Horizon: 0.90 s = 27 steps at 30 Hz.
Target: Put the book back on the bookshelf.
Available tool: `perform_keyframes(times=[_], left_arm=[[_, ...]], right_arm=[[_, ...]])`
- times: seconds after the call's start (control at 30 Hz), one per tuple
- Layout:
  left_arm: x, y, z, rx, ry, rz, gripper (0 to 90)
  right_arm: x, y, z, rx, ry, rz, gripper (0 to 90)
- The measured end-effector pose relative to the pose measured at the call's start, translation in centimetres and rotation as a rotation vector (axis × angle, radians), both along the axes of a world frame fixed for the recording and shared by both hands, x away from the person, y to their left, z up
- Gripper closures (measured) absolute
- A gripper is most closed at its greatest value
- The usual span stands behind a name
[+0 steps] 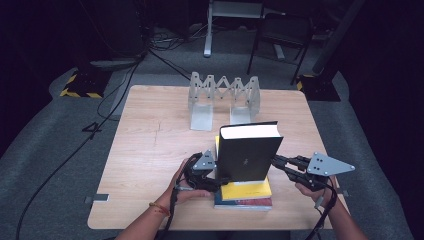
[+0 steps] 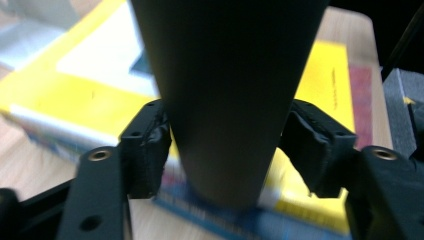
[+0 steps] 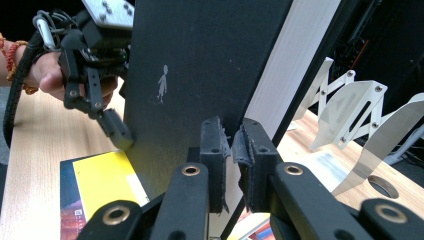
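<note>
A thick black book [image 1: 248, 150] stands upright on a yellow book [image 1: 247, 189], which lies on a red and blue book [image 1: 243, 203] near the table's front edge. My left gripper [image 1: 221, 176] holds the black book [image 2: 230, 100] low on its left side, a pad pressed against each cover. In the left gripper view, the yellow book [image 2: 90, 95] lies beneath. My right gripper [image 1: 274, 160] comes in from the right and is shut on the black book's [image 3: 190, 65] front cover at its page side, pads [image 3: 215, 145] nearly together. Across the book, the left gripper's fingertip [image 3: 120, 132] touches the cover.
A white folding book rack [image 1: 223, 95] stands at the back middle of the wooden table [image 1: 150, 150], with its metal dividers [image 3: 350, 110] beyond the book. Cables, a chair and a stand lie on the grey floor behind the table.
</note>
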<state>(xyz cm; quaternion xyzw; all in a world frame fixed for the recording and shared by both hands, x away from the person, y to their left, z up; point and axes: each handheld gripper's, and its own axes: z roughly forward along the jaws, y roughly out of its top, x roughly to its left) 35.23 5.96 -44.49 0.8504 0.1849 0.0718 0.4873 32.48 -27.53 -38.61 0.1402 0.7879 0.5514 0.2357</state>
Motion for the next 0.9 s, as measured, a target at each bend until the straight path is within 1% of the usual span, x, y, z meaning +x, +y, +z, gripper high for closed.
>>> perform_keyframes(times=[0.03, 0.07, 0.1, 0.13, 0.2, 0.27, 0.3, 0.37, 0.43, 0.5, 0.57, 0.67, 0.7, 0.77, 0.8, 0.9], left_arm=[[0.1, 0.0, 0.3, -0.004, -0.008, -0.002, 40.7], [0.2, 0.0, 0.6, -0.020, -0.003, -0.008, 40.8], [0.2, 0.0, 0.6, -0.020, -0.003, -0.008, 41.2], [0.4, 0.1, 0.8, -0.038, 0.001, -0.016, 41.4], [0.5, 0.0, 1.1, -0.038, -0.001, -0.020, 41.7], [0.4, 0.0, 1.3, -0.020, -0.015, -0.025, 42.2], [0.4, 0.0, 1.3, -0.020, -0.015, -0.025, 42.7], [0.2, 0.0, 1.5, -0.006, -0.038, -0.050, 43.8], [0.1, 0.0, 1.6, -0.011, -0.045, -0.046, 44.2], [0.0, 0.1, 1.9, -0.037, -0.054, -0.035, 43.7], [0.0, 0.1, 2.7, -0.072, -0.060, -0.022, 43.1], [0.2, 0.2, 3.8, -0.107, -0.071, -0.017, 42.3], [0.2, 0.2, 3.8, -0.107, -0.071, -0.017, 42.1], [0.2, 0.2, 4.4, -0.133, -0.073, -0.013, 42.0], [0.3, 0.0, 4.8, -0.127, -0.092, -0.011, 41.1], [0.3, -0.3, 5.2, -0.140, -0.089, -0.009, 40.7]], right_arm=[[0.0, 0.0, 0.0, -0.003, -0.001, -0.002, 81.6], [-0.1, 0.0, 0.0, -0.003, 0.001, -0.002, 81.5], [-0.1, 0.0, 0.0, -0.003, 0.001, -0.002, 81.5], [-0.1, 0.0, 0.0, -0.003, -0.001, -0.003, 81.6], [-0.1, 0.0, 0.0, -0.001, -0.002, -0.004, 81.4], [0.0, 0.0, -0.1, 0.001, -0.002, -0.009, 81.2], [0.0, 0.0, -0.1, 0.001, -0.002, -0.009, 81.2], [0.0, 0.0, -0.1, -0.002, -0.003, -0.015, 80.8], [0.0, 0.0, -0.1, -0.001, -0.004, -0.013, 80.4], [0.0, 0.0, -0.1, -0.002, -0.005, -0.007, 80.4], [0.0, 0.0, -0.1, 0.002, -0.002, -0.011, 80.5], [0.0, 0.0, -0.1, 0.005, -0.004, -0.015, 80.5], [0.0, 0.0, -0.1, 0.005, -0.004, -0.015, 80.5], [0.0, 0.0, -0.2, 0.005, -0.005, -0.013, 80.2], [0.2, 0.0, -0.2, 0.010, -0.005, -0.008, 79.7], [0.2, 0.0, -0.2, 0.012, -0.003, -0.006, 79.2]])
